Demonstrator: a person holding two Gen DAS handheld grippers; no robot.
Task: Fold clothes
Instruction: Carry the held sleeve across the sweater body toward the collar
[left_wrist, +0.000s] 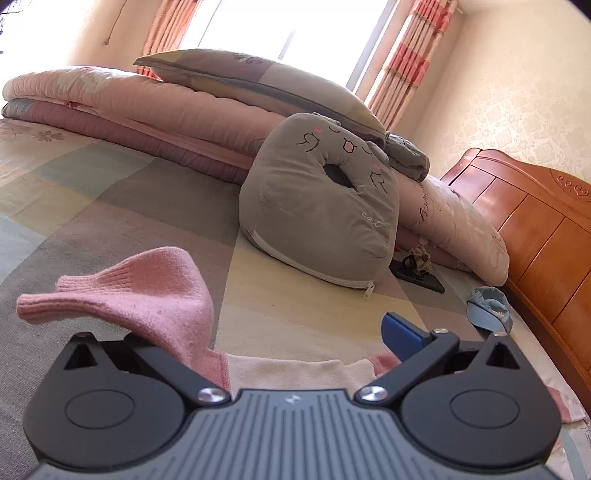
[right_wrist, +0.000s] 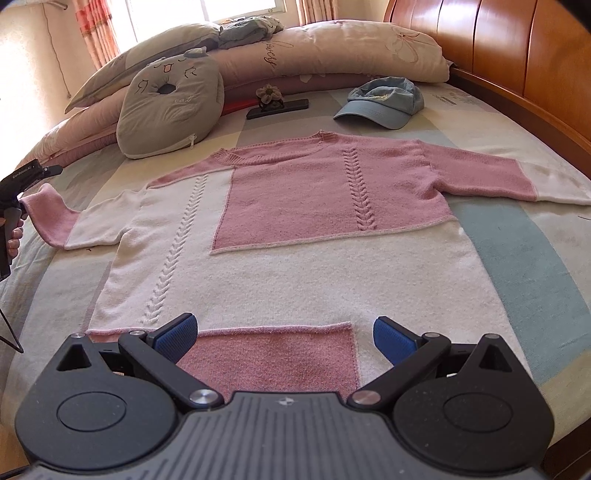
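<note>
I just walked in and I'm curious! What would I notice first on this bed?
The big pink and white sweater spread flat across the middle of the bed. Behind it, a grey cat cushion leans on the bedding, and a blue cap lies near the wooden headboard.

Left gripper (left_wrist: 295, 339) — its left finger hidden under the pink sleeve cuff (left_wrist: 147, 295), so jaw state unclear. Sweater (right_wrist: 280, 236) hem hidden behind the right gripper (right_wrist: 284, 332) body; far sleeve end cut by the frame edge. Hand (right_wrist: 13, 236) at the left edge — mostly out of frame.
</note>
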